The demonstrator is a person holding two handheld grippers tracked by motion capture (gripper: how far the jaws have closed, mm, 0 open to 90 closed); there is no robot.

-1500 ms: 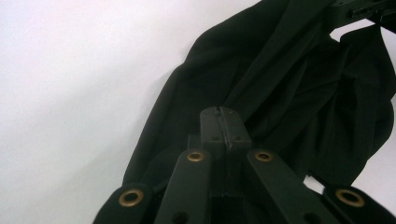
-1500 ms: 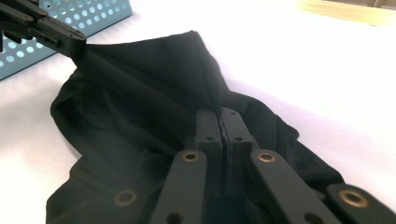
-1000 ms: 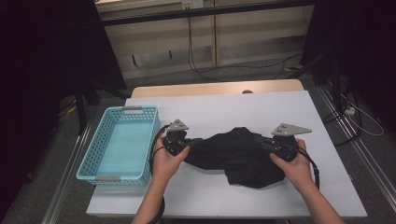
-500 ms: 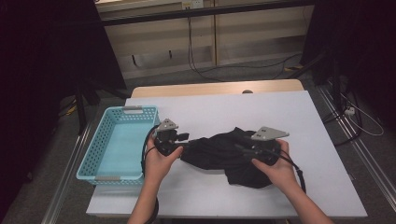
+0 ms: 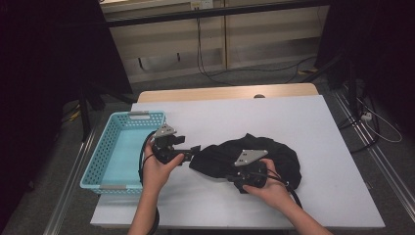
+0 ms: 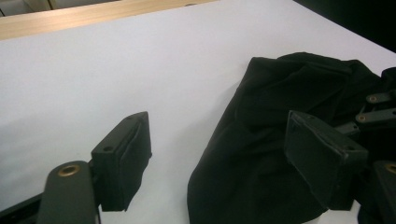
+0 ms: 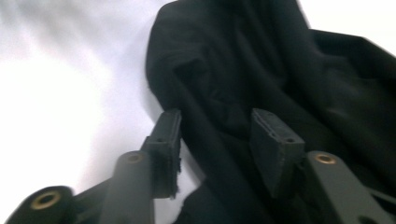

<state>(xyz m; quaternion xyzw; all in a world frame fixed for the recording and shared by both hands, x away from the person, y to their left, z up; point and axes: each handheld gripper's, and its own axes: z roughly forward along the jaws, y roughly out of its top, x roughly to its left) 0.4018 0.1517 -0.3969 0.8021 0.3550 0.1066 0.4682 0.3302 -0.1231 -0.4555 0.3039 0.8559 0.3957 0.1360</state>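
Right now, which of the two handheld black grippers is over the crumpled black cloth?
The right gripper, over the crumpled black cloth. The left gripper sits beside the cloth's left edge, jaws open over white tabletop.

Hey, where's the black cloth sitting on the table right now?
In the high view the black cloth lies bunched on the white table, right of centre near its front edge, between the left gripper and the right gripper, right of the blue basket.
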